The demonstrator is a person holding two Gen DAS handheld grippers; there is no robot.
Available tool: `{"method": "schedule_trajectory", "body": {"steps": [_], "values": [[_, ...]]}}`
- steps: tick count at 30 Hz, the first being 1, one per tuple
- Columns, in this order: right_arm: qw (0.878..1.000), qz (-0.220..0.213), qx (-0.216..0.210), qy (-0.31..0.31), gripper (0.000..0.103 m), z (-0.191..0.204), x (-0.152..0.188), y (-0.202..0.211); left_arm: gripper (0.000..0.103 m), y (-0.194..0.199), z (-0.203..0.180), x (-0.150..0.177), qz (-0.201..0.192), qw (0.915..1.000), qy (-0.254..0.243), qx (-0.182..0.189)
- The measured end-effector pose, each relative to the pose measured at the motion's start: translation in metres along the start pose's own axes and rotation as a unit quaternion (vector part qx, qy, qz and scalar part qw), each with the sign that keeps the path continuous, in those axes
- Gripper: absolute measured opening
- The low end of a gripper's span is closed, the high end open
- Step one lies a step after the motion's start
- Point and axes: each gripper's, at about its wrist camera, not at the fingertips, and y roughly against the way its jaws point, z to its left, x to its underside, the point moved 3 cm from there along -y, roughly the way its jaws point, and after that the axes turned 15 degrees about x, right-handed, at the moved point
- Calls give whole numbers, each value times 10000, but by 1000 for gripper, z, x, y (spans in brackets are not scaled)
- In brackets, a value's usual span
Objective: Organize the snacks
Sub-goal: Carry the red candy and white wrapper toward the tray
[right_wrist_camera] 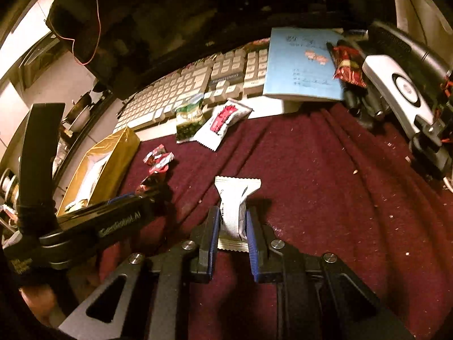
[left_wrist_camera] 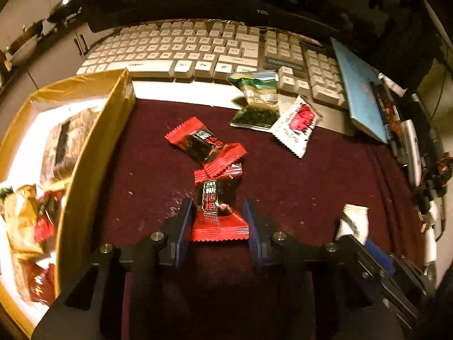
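We read "TCL" on the monitor (left_wrist_camera: 262, 11) behind the keyboard (left_wrist_camera: 181, 48), and "GenRobot.AI" on our left gripper (right_wrist_camera: 150, 191) in the right wrist view; the print on the wrappers stayed too blurred to make out. Our left gripper (left_wrist_camera: 219, 221) sat spread around a red snack packet (left_wrist_camera: 219, 212) on the maroon surface (left_wrist_camera: 311, 184) beside the gold box (left_wrist_camera: 93, 147), its jaws not clearly pressing it. Our right gripper (right_wrist_camera: 232, 221) was clamped on a white snack packet (right_wrist_camera: 236, 195), whose lower end lay hidden between the jaws.
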Motion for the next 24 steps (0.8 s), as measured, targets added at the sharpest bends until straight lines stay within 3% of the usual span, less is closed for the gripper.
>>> {"method": "schedule_trajectory", "body": {"steps": [3, 7, 24], "values": [[10000, -19, 4, -41, 18, -1, 2, 1, 33, 6, 2, 9, -54, 10000, -48, -1], [10000, -30, 3, -49, 18, 0, 2, 1, 33, 17, 2, 27, -68, 9995, -52, 318], [9999, -113, 38, 83, 18, 5, 3, 2, 33, 37, 0, 59, -73, 9987, -73, 497]]}}
